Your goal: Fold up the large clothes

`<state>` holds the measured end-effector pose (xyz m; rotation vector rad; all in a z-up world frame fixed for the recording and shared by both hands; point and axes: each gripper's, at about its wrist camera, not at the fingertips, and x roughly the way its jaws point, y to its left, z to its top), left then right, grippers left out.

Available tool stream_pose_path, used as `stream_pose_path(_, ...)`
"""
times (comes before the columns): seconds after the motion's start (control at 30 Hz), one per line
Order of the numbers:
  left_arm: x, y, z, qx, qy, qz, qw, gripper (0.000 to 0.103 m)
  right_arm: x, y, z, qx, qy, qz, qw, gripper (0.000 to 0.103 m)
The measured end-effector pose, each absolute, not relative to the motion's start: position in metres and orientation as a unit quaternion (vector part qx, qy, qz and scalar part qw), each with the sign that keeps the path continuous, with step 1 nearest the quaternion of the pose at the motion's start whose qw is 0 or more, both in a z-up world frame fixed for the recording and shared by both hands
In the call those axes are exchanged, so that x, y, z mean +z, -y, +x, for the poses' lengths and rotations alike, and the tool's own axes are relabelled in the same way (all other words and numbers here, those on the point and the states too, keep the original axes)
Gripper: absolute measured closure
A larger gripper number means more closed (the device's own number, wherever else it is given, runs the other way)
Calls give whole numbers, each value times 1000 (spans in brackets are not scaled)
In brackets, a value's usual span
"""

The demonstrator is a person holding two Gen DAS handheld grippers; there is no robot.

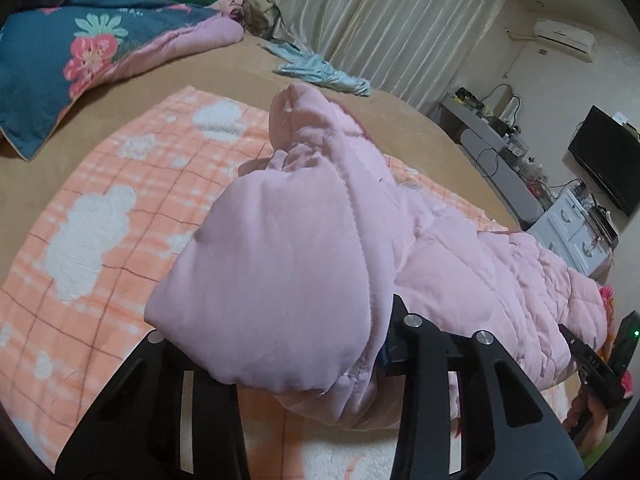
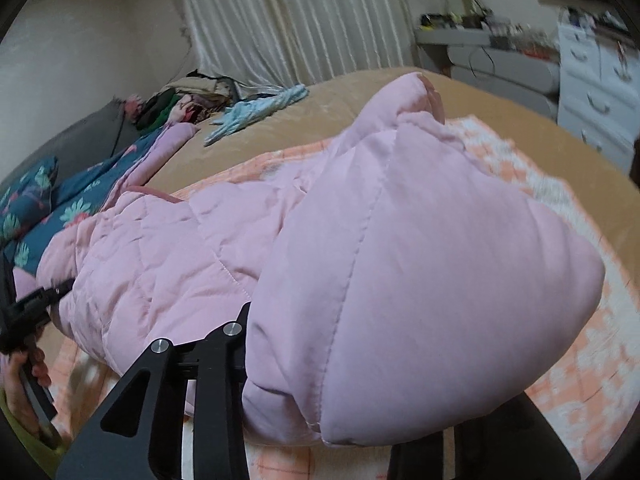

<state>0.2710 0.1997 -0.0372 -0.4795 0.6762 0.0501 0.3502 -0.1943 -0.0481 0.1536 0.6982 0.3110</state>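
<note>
Jacket is the big thing here, a puffy pink quilted one, stretched out across an orange-and-white blanket that's spread on a tan bed. Left gripper has a smooth padded section of it bunched right over the fingers, so the fabric covers the tips and I honestly can't tell if they're pinched on it or just sitting under it. Same deal on the other side: right gripper is buried under a fat pink lobe of the jacket, tips hidden, so no call on spread or closed there either. From the left cam the quilted body runs off to the right toward the right gripper, and from the right cam you can see the left gripper at the far end of the jacket with a hand on its handle. Up near the head of the bed there's a dark blue floral quilt with a pink lining, a light blue garment lying flat near the curtain, and a heap of clothes in the corner. White drawers and a TV sit along the wall.
</note>
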Motion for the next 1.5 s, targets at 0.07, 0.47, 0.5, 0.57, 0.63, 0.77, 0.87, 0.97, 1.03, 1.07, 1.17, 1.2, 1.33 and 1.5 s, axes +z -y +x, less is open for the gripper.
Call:
stream_pose_path(0.07,-31,-198,265,21,-325,-228,917,73,-38,193,346,155,-333,59,928,71)
stream_pose_path(0.47,-2,-179,198,10,-320,-184,930,73,-15,206,274,174,-322,37,930,71)
stream_pose_path(0.5,-1,-177,191,10,-319,-182,930,73,-15,208,268,175,-322,35,930,71)
stream_pose_path(0.57,0,-174,180,10,-322,-179,930,73,-14,214,255,176,-324,36,929,71)
stream_pose_path(0.63,1,-173,169,9,-324,-179,929,73,-14,217,245,176,-326,38,928,71)
stream_pose_path(0.77,1,-170,150,9,-326,-178,928,73,-14,223,221,177,-327,40,927,71)
stream_pose_path(0.87,1,-171,138,9,-328,-181,927,73,-15,227,211,178,-327,41,927,71)
stream_pose_path(0.97,2,-172,129,10,-326,-183,927,73,-13,228,197,179,-325,37,928,71)
stream_pose_path(1.03,2,-173,124,11,-326,-186,927,73,-11,228,190,181,-323,34,928,71)
stream_pose_path(1.07,2,-173,121,11,-327,-186,926,73,-10,227,187,181,-322,33,929,71)
stream_pose_path(1.17,0,-175,115,12,-329,-190,925,73,-7,224,180,182,-320,28,929,71)
stream_pose_path(1.2,0,-176,113,13,-330,-191,925,73,-6,224,177,183,-319,27,930,71)
stream_pose_path(1.33,-2,-178,108,16,-332,-192,923,73,-4,223,174,184,-319,26,929,71)
stream_pose_path(1.5,-3,-183,105,16,-333,-194,923,73,-5,226,165,187,-318,31,929,71)
